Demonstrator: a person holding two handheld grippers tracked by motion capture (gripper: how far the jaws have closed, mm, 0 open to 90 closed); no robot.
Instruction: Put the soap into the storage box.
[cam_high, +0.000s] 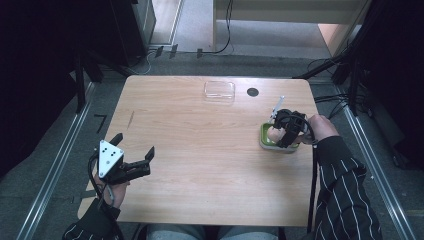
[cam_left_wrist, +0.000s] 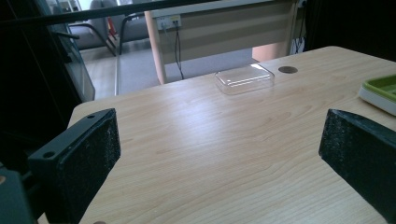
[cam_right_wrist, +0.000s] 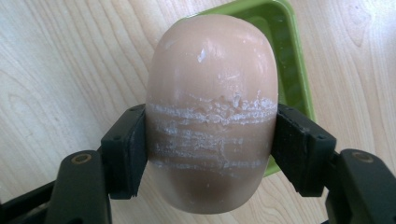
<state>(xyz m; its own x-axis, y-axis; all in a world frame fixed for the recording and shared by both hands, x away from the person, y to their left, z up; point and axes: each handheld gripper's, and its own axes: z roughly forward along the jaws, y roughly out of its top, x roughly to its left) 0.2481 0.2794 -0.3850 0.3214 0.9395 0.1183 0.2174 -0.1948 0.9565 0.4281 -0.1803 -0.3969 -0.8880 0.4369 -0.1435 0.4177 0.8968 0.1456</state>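
My right fingers (cam_right_wrist: 212, 154) are clamped on a peach-coloured bar of soap (cam_right_wrist: 212, 112), one pad pressing each of its long sides where pale scrape marks band it, and the bar hangs just above a green soap dish (cam_right_wrist: 289, 65) at the right side of the wooden tabletop (cam_high: 200, 150). My left fingers (cam_left_wrist: 219, 158) stand wide apart with nothing between them, low over the near left corner of the tabletop. Towards the far edge lies a clear plastic lid (cam_high: 219, 90), with a small dark hole (cam_high: 252, 92) just beside it.
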